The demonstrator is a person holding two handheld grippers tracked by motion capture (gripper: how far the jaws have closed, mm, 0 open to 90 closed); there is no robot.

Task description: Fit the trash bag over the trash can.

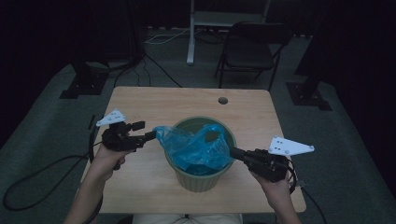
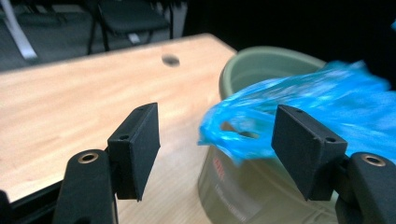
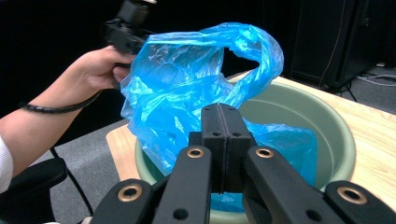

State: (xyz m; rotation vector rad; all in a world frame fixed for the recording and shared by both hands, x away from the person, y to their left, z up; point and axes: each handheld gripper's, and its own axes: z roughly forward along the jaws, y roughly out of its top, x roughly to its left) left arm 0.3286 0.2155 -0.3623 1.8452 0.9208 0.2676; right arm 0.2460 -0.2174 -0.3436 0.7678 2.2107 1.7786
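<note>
Left tongs (image 1: 150,135): jaws spread wide apart in the left gripper view, nothing clamped between them. I see a blue plastic bag (image 2: 299,109) bunched just ahead of the gap, its near loop reaching between the jaw tips; whether it touches a jaw I cannot tell. In the high view these tongs sit over the left side of the desk (image 1: 154,100), tips right at the bag's left corner.

Right tongs (image 3: 224,140): jaws pressed flat together in the right gripper view. The bag's film lies directly behind and around the tips; I cannot tell whether any of it is pinched between them. In the high view they point at the bag's right edge from over the desk's right side.

Container: a green round bin (image 1: 198,179) stands upright near the middle of the desk, toward the near edge. The bag hangs partly inside it, its lower folds down in the bowl, its upper part lifted above the rim and stretched toward the left tongs. Bin rim on the far side is bare.

Hands: my left hand (image 1: 106,158) grips its tool from the near left edge, forearm angled in; right hand (image 1: 275,186) grips its tool from the near right corner. Each carries a grey three-cornered plate on top.
</note>
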